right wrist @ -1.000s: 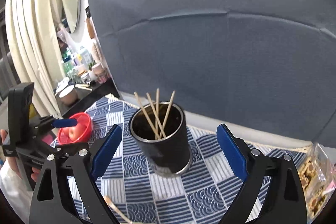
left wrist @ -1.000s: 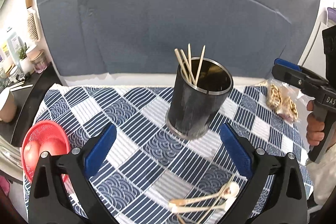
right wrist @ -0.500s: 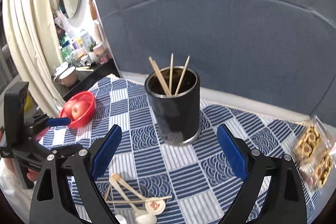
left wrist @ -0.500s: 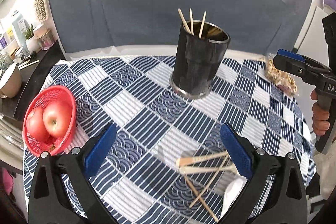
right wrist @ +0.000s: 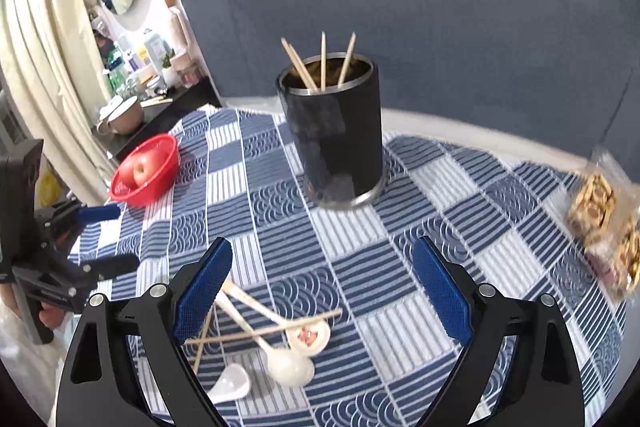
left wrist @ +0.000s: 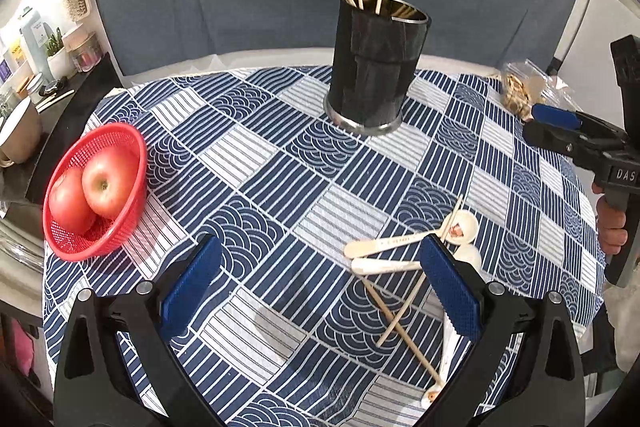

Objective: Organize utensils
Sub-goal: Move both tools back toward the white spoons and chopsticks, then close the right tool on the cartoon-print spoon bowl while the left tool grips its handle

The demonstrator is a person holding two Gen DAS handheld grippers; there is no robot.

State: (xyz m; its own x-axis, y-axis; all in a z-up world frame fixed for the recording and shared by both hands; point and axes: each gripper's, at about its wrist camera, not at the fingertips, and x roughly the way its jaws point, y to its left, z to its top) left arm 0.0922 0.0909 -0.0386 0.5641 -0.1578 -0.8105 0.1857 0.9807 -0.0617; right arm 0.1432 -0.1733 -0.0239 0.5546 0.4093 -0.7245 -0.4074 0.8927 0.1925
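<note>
Loose spoons point(right wrist: 288, 347) and chopsticks point(right wrist: 264, 331) low and left of the right gripper point(right wrist: 322, 291), well apart from the holder point(right wrist: 332, 143).

Both grippers wide open, nothing held; left gripper point(left wrist: 324, 291) also close, the pile near its right finger point(left wrist: 450, 293). Spoon handles pointing toward the far left on the bench point(right wrist: 460, 187), chopsticks crossing over them. Probably nearer to the right gripper; needs a turn across the handle's long axis. Holder upright, three sticks inside.
</note>
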